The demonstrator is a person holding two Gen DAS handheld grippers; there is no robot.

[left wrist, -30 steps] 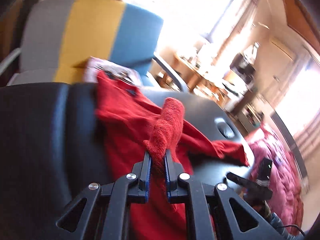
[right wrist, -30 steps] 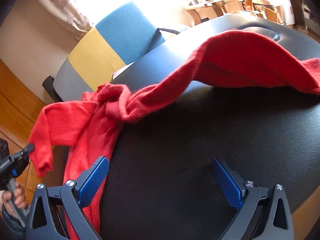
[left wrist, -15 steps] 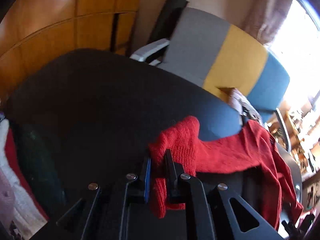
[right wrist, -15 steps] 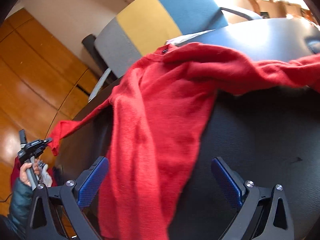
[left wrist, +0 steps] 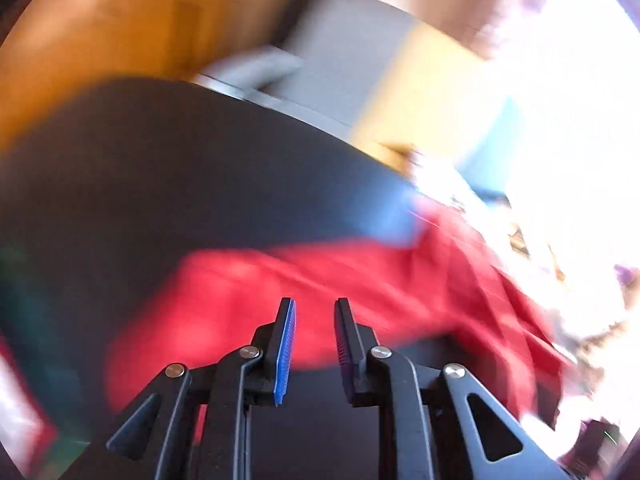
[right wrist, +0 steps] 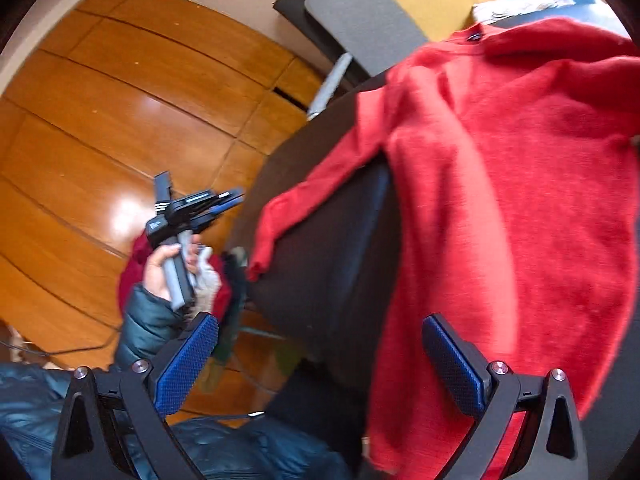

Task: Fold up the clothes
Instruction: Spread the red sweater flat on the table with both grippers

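A red knitted sweater (right wrist: pixel 500 160) lies spread on the black padded table (right wrist: pixel 332 248), one sleeve (right wrist: pixel 304 200) stretched toward the table's left edge. In the blurred left wrist view the sweater (left wrist: pixel 320 280) lies just beyond my left gripper (left wrist: pixel 315 304), whose jaws are opening with nothing between them. The right wrist view shows that left gripper (right wrist: pixel 228 200) held in a hand, off the table's edge and apart from the cuff. My right gripper (right wrist: pixel 320 324) is wide open above the near table edge; the sweater's hem hangs beside its right finger (right wrist: pixel 452 364).
A grey, yellow and blue chair (right wrist: pixel 360 20) stands behind the table. Polished wooden floor (right wrist: pixel 120 100) fills the left. A heap of other clothes (right wrist: pixel 216 284) sits below the table's left end, next to a dark padded jacket sleeve (right wrist: pixel 148 328).
My left gripper let go of the red sleeve and its jaws parted; the sleeve now lies flat on the table. The right gripper swung left, still wide open.
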